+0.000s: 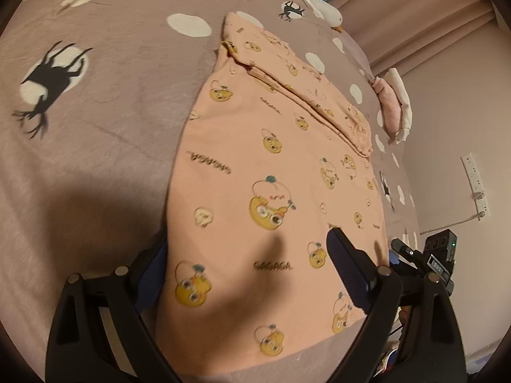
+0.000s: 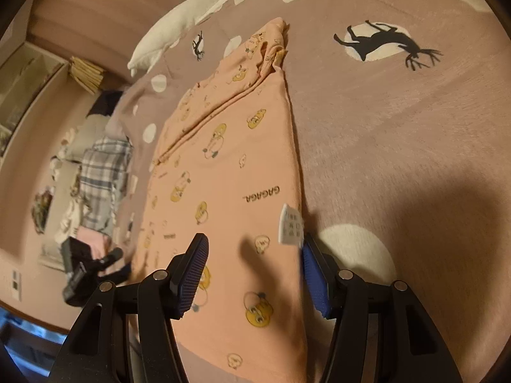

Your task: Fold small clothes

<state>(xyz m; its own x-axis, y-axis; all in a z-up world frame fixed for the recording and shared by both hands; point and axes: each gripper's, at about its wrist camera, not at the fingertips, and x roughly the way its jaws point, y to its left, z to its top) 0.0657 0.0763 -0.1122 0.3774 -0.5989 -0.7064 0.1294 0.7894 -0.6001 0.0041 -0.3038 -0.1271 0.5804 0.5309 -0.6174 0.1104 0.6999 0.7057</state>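
A small peach garment (image 1: 255, 166) printed with yellow cartoon faces and "GAGAGA" lies flat on the bed, its sides folded in and a sleeve laid across the far part. It also shows in the right wrist view (image 2: 223, 175), with a white care label (image 2: 290, 225) at its right edge. My left gripper (image 1: 246, 255) is open over the garment's near end, left finger off its left edge, right finger (image 1: 348, 271) on the cloth. My right gripper (image 2: 252, 255) is open and straddles the near right part, its right finger (image 2: 314, 277) by the label edge.
The mauve bedspread (image 1: 95, 127) has white dots and black deer prints. A white pillow (image 2: 179, 22) lies at the bed's far end. A folded pink and white cloth (image 1: 394, 102) sits at the bed's edge. Plaid clothes (image 2: 102, 172) lie on the floor. A power strip (image 1: 476, 185) hangs on the wall.
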